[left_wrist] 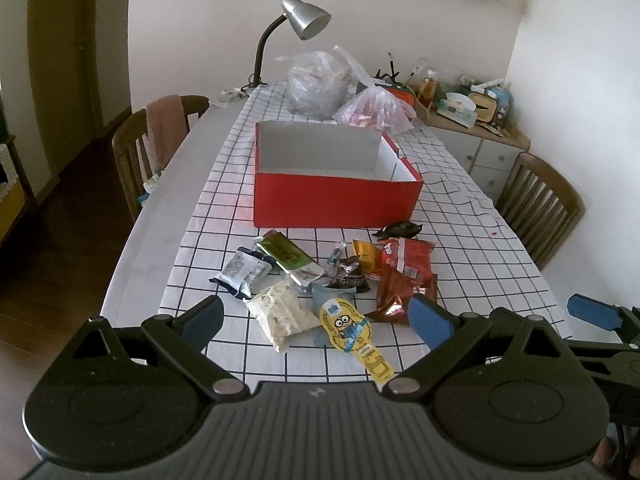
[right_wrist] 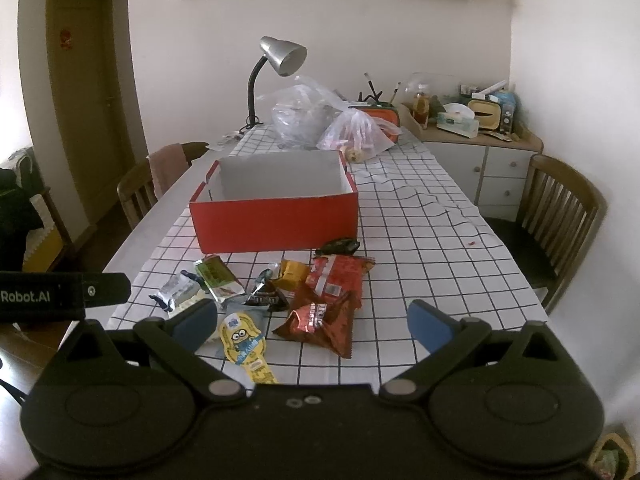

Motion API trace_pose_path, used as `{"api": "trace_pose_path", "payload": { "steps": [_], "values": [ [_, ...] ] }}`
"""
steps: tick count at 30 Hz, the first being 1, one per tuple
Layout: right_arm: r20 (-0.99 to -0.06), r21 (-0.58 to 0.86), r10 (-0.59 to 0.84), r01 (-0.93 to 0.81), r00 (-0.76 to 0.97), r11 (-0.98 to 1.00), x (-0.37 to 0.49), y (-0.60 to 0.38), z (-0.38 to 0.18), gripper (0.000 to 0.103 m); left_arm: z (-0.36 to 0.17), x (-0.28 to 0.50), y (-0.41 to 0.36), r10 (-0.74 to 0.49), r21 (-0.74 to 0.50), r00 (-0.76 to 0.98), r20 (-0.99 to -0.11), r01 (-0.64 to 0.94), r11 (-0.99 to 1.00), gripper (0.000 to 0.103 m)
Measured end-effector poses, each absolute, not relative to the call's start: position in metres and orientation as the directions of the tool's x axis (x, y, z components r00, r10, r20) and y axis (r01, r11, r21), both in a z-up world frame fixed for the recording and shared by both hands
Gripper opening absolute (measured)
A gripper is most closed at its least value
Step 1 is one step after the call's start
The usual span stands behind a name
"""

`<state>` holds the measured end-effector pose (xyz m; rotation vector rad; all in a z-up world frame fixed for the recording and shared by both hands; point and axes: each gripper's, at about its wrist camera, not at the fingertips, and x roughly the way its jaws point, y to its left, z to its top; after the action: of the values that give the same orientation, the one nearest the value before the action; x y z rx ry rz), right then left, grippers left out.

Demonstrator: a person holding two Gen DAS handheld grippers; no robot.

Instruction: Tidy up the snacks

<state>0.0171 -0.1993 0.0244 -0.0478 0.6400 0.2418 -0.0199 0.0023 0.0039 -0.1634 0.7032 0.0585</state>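
Black left gripper (left_wrist: 316, 320) and right gripper (right_wrist: 312, 326), blue-padded jaws, silver pivot screws.

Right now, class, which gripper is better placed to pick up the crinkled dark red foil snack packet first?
Probably the right gripper: the crinkled dark red foil snack packet lies between its open fingers, but off-centre beside the left gripper.

red box (left_wrist: 336, 200) matt card; snack packets (left_wrist: 404, 276) glossy foil; tablecloth (left_wrist: 460, 248) checked cloth; lamp (left_wrist: 306, 18) brushed metal

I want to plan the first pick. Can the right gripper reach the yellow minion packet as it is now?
Probably yes: the right gripper is open, and the yellow minion packet lies uncovered before its left finger, at the pile's near edge.
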Motion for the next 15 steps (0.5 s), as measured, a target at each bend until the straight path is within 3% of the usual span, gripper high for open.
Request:
{"api": "trace_pose_path", "payload": {
  "steps": [15],
  "values": [
    [-0.605, 0.027, 0.198, -0.229, 0.771, 0.973, 0.0173, -0.1999, 0.0250, 0.102, 0.0029, -0.0184, 0.0012, -0.014, -0.134, 0.760, -0.650, -0.097, 0.986, 0.099]
  ]
}}
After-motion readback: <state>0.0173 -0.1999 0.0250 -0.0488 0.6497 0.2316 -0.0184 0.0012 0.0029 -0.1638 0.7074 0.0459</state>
